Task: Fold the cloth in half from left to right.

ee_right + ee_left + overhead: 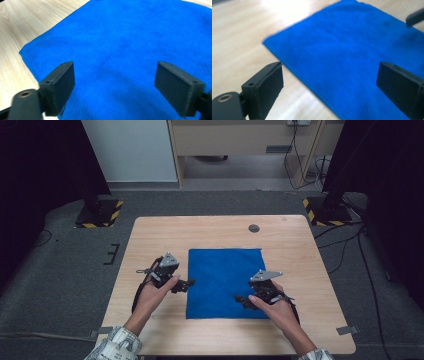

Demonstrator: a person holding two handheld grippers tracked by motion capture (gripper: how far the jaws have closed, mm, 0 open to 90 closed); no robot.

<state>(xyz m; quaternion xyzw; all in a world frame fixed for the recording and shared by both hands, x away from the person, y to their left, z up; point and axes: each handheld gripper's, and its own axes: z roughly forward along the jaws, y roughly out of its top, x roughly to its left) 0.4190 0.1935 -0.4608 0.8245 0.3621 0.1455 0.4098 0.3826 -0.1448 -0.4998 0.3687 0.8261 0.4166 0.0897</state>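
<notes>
While we look down from the high view, we see a blue cloth [225,282] lying flat in the middle of a wooden table [150,235]. It looks like a neat square with straight edges.

Our left gripper [186,284] is at the cloth's left edge. The left hand [152,295] holds it just above the wood, and its tip points at the cloth. In the left gripper view, its two black jaws stand wide apart, and nothing is between them. One jaw hangs over the bare wood and the other hangs over the blue cloth [352,55]. The cloth's edge runs slanted between them. Far off at the top right of that view we see a small dark bit that may be the other gripper, but it is too blurry for us to tell.

Our right gripper [242,300] is near the cloth's bottom right corner. The right hand [277,310] holds it, and its tip reaches over the blue. In the right gripper view, these jaws are spread wide too, and they pinch nothing. The blue cloth [130,45] lies under both jaws, with a corner of it at the left and wood beside it.

A small dark round spot [254,228] sits in the table near the far edge, well apart from the cloth.
</notes>
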